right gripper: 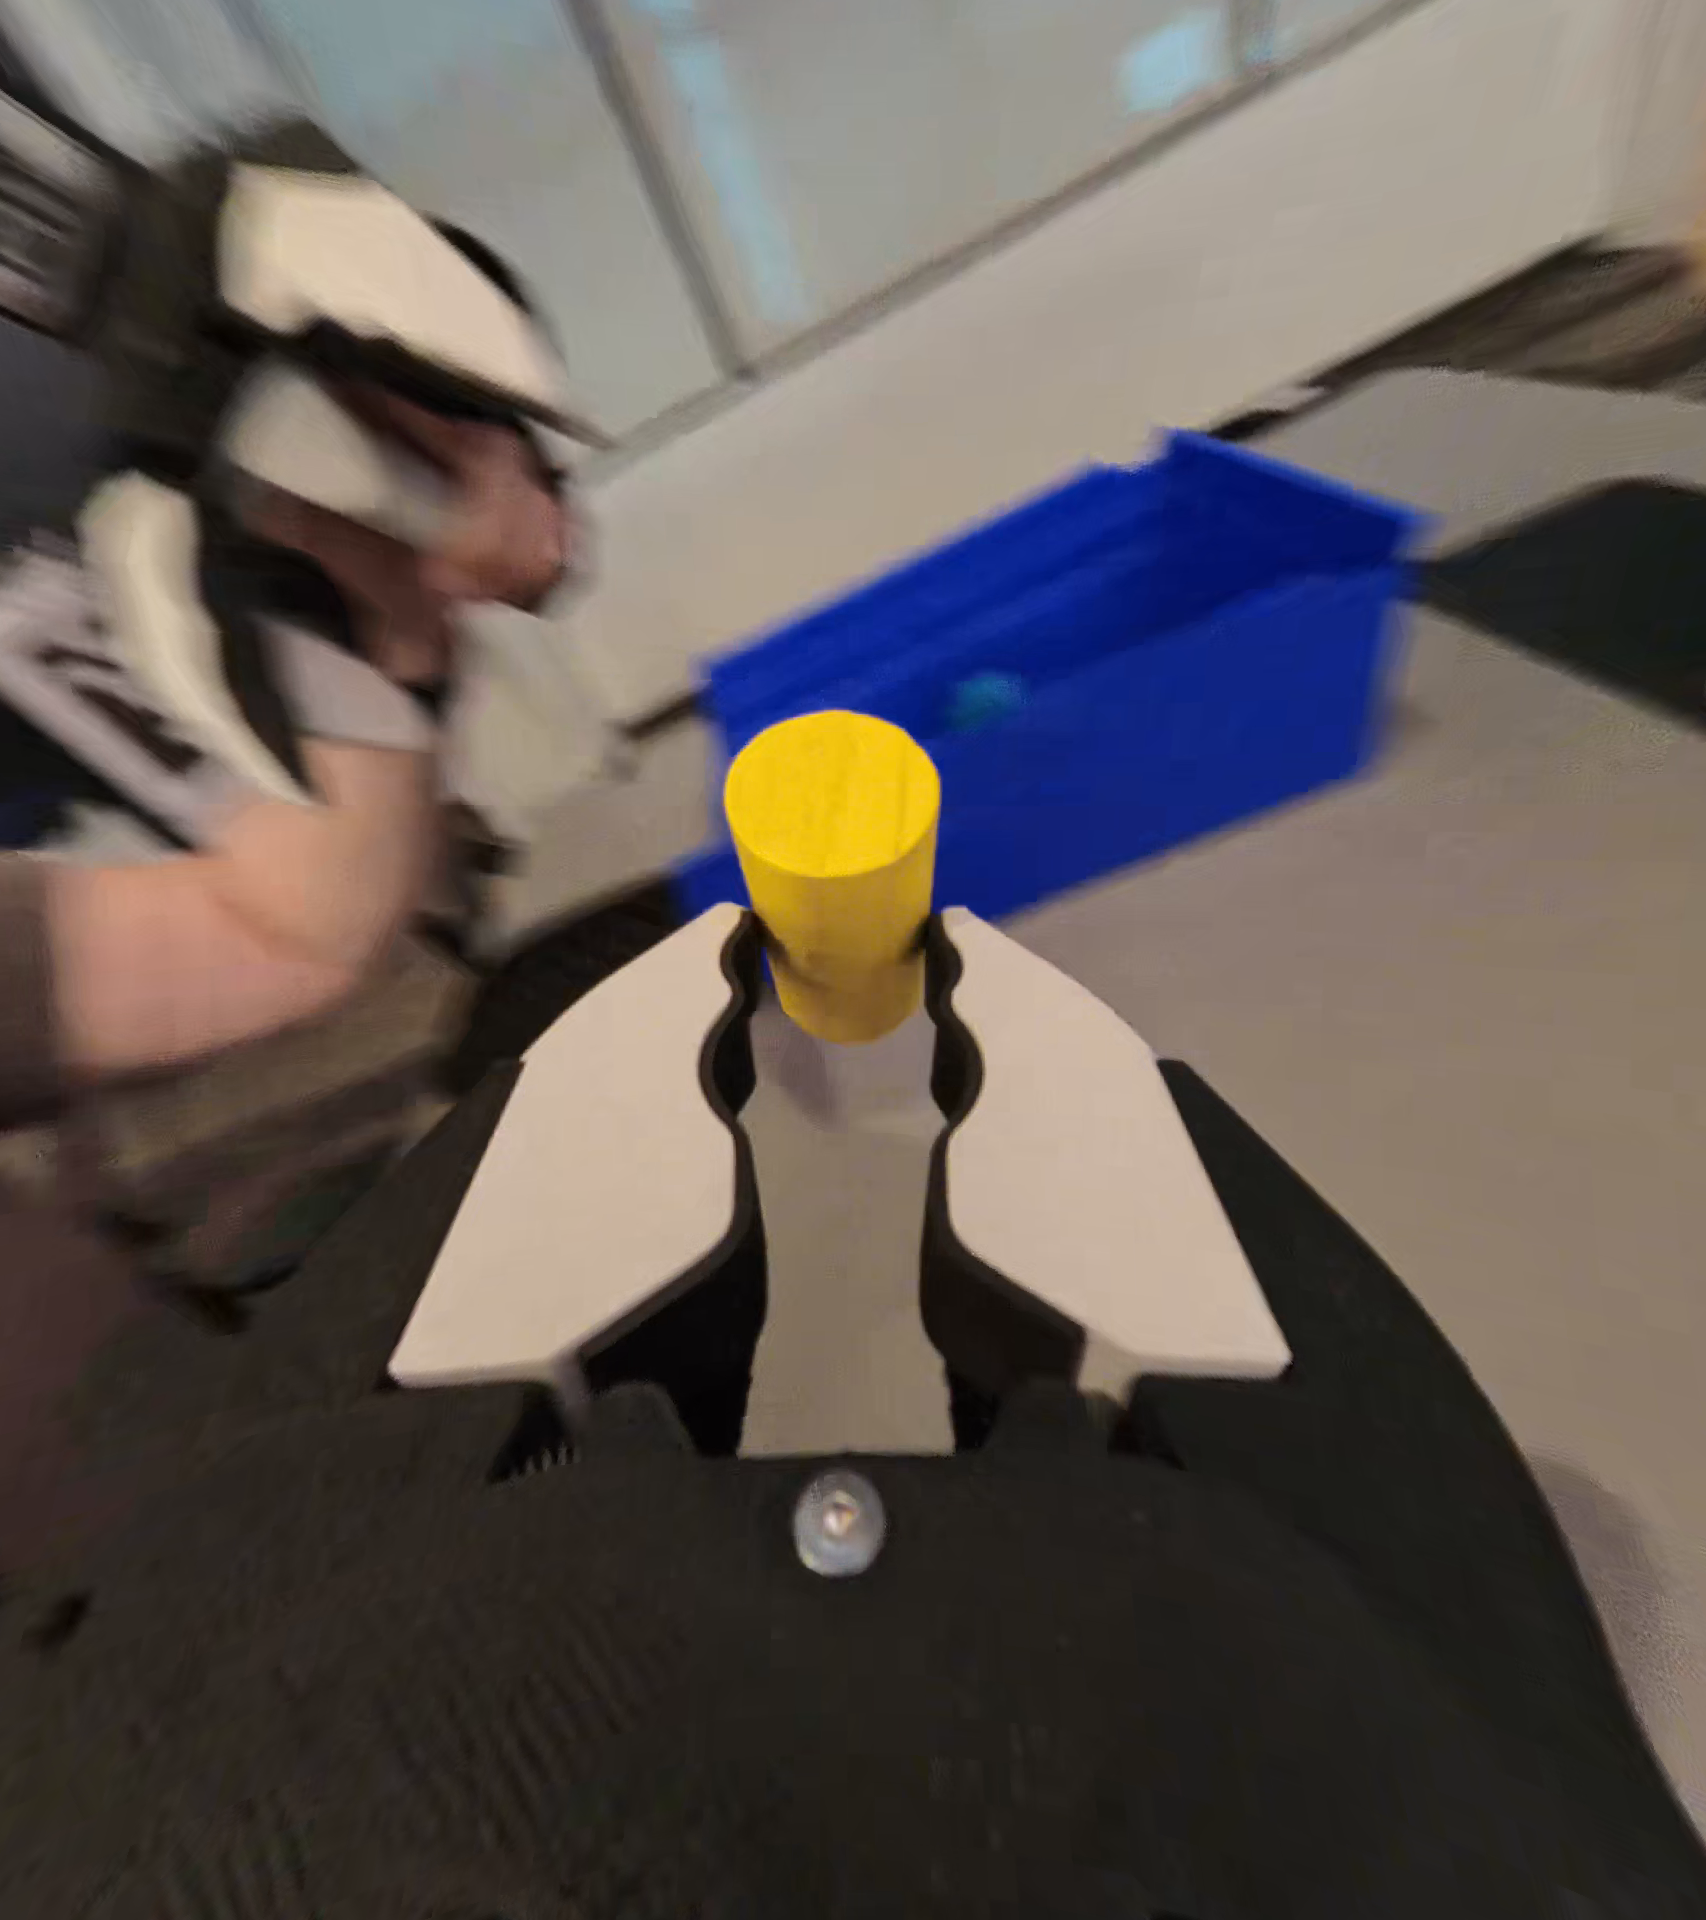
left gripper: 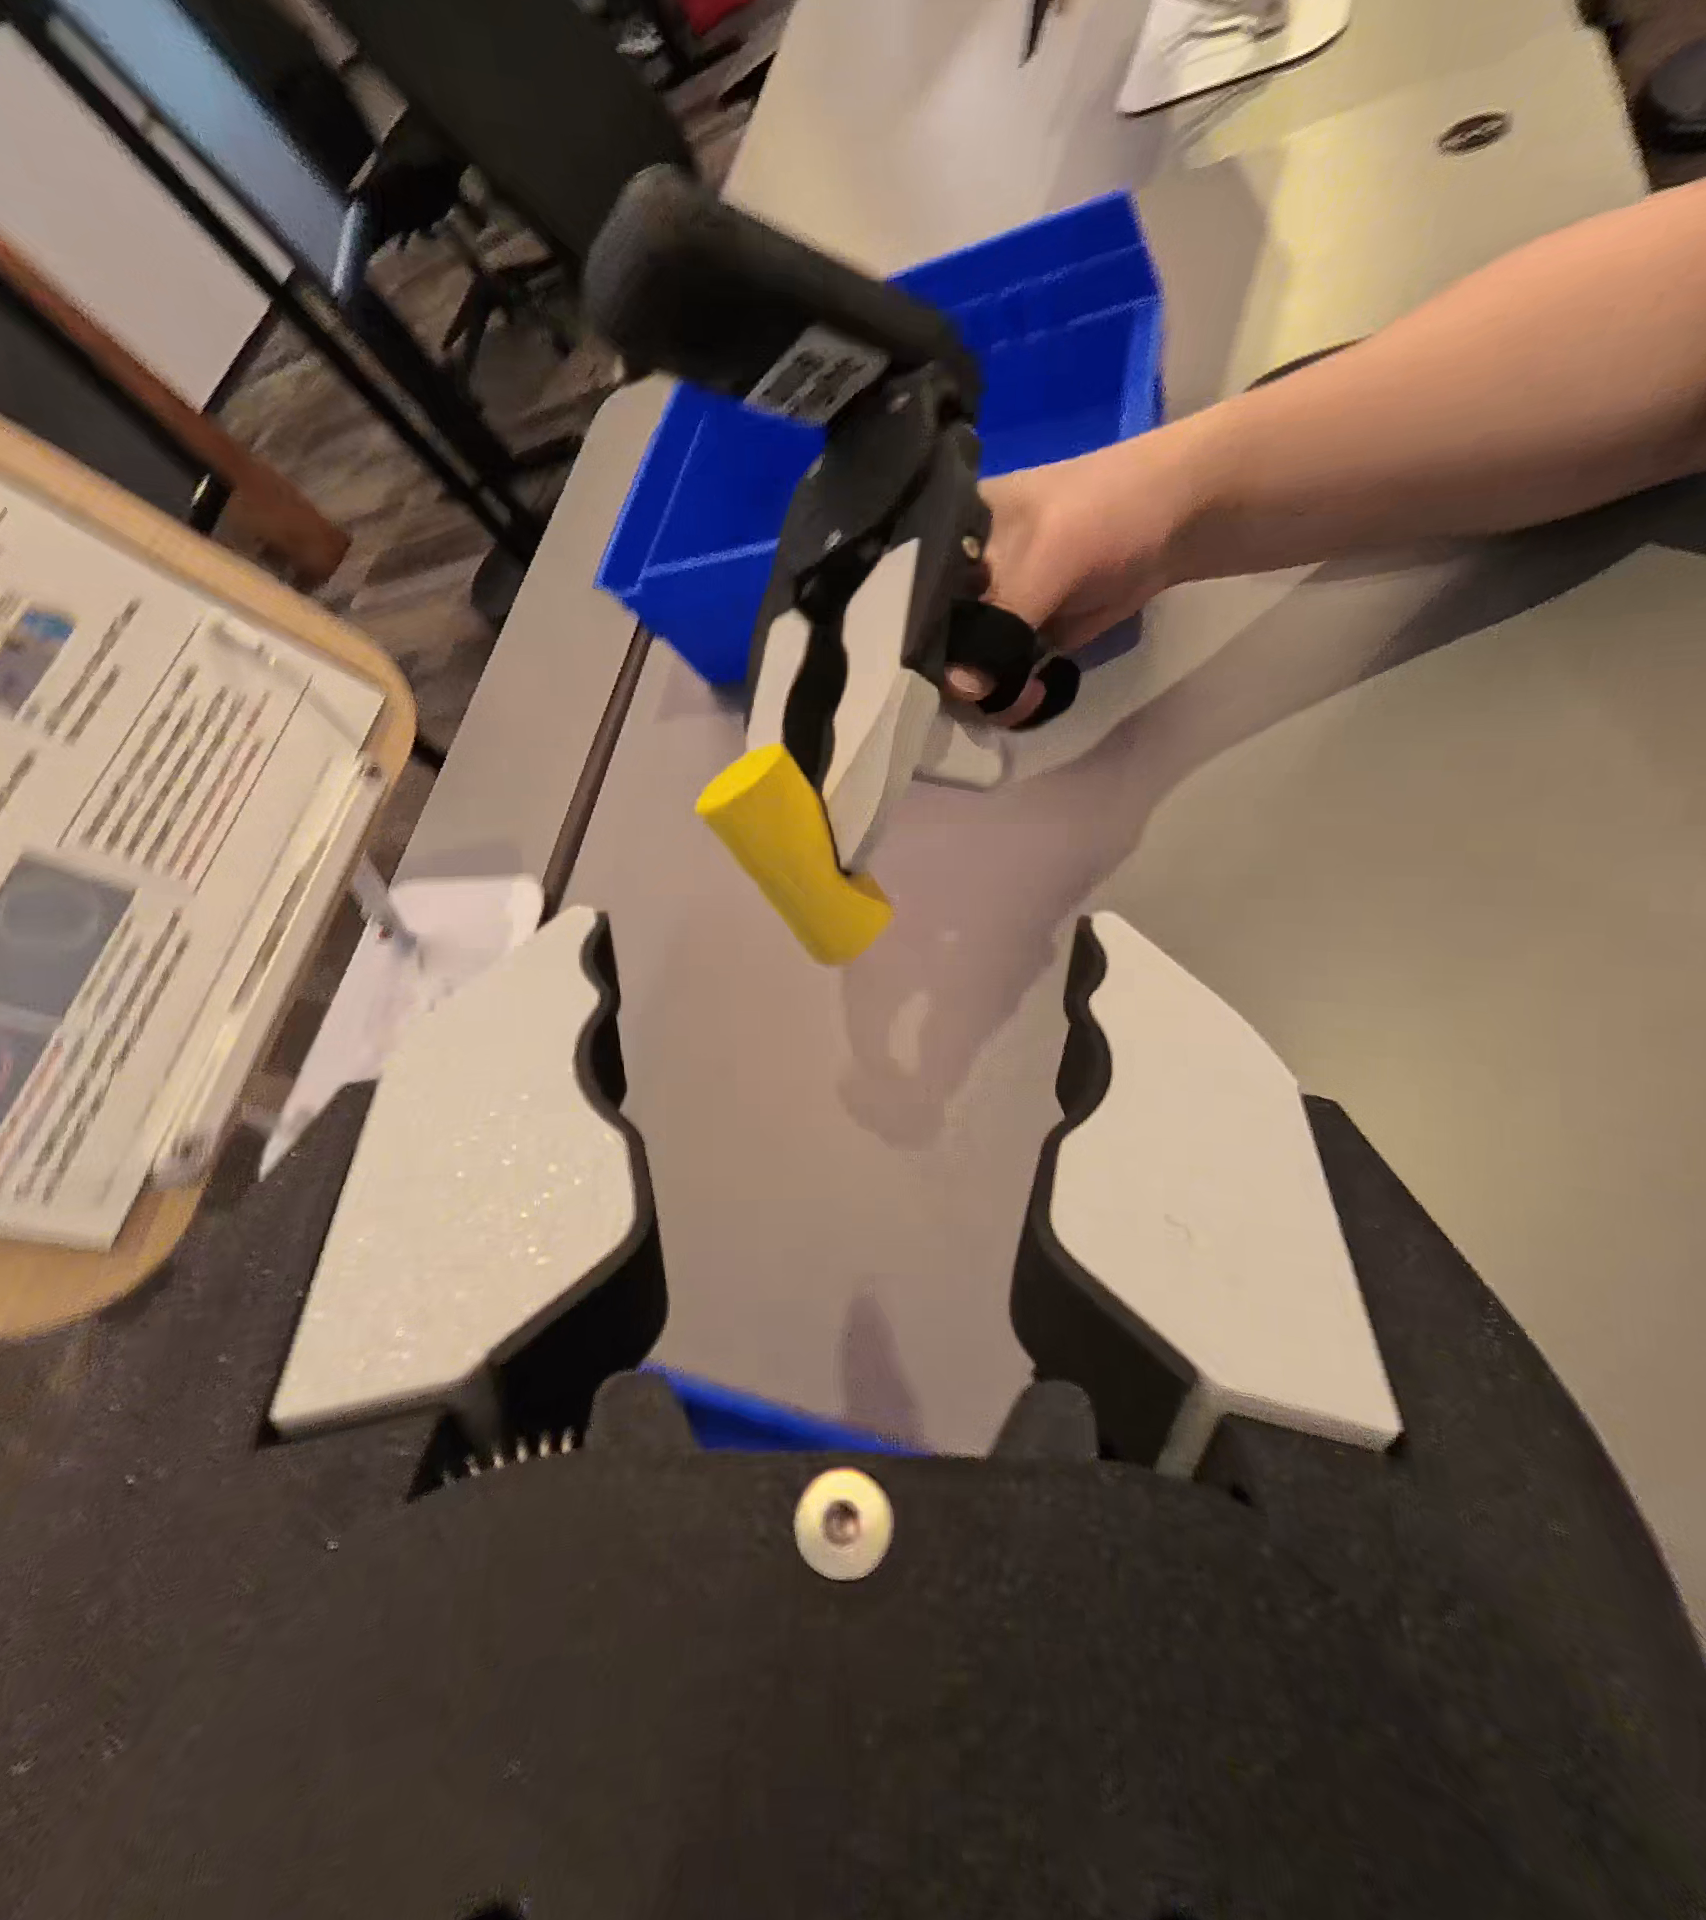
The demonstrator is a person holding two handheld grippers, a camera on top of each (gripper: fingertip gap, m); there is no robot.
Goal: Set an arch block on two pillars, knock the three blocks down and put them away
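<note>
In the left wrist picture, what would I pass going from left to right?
Printed sheets in a clear stand on a round wooden table → yellow wooden cylinder held in the other gripper's fingers → a person's bare forearm.

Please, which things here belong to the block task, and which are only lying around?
Part of the job:
- yellow cylinder block, clamped in the right gripper
- blue bin, with a small teal thing inside, blurred
- left gripper, open, holding nothing

Only lying about:
- printed instruction sheets on the wooden side table
- clear plastic stand
</note>
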